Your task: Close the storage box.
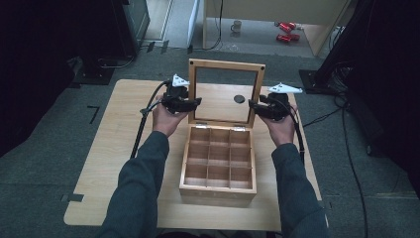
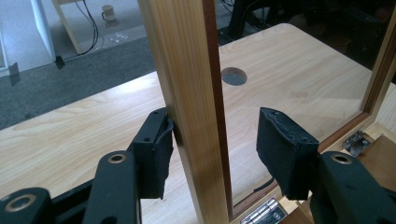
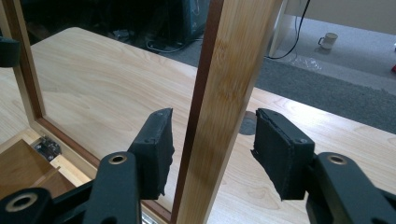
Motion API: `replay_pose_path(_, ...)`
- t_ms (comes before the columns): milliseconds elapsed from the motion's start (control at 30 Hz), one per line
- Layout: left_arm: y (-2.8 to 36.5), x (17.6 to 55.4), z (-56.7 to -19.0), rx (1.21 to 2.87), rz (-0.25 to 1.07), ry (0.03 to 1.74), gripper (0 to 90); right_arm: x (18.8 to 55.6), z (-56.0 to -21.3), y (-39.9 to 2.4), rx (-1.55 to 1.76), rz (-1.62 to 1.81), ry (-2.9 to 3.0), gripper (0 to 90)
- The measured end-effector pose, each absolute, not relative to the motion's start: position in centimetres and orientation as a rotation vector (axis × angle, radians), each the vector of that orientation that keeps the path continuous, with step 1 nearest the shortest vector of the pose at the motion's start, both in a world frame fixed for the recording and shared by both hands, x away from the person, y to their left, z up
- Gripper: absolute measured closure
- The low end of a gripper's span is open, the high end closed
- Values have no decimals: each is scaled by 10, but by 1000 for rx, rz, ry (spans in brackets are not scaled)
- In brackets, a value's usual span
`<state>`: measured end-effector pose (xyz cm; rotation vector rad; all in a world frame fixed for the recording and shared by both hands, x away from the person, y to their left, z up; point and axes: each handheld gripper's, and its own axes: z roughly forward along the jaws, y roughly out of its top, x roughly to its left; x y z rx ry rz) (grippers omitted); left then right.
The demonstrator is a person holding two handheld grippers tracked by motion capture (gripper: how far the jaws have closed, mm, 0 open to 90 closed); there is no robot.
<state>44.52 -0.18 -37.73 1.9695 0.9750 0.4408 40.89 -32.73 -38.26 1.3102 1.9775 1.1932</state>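
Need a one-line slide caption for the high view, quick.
Two hand-held grippers, left gripper and right gripper, straddle the side rails of a compartmented wooden box's upright lid.

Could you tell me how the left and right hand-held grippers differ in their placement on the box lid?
The left hand-held gripper straddles the lid's left upright, one pad touching it; the right hand-held gripper straddles the right upright, both pads apart from the wood. Both are open and level across the standing lid, above the box.

Left gripper point(image 1: 197, 102) fingers parted, right gripper point(image 1: 252, 104) fingers parted, forearms apparently level
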Motion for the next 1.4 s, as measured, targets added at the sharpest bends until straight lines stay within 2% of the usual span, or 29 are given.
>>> replay_pose_path(267,-3,445,-378,1964,436,978,481,413,-389,-323,1323,1231,1990,535)
replay_pose_path(633,2,437,-377,1940,455,970,545,406,-383,-319,1311,1219,1976,535)
replay_pose_path(1400,6,409,-377,1917,522,915,561,382,-376,-318,1210,1222,1972,544)
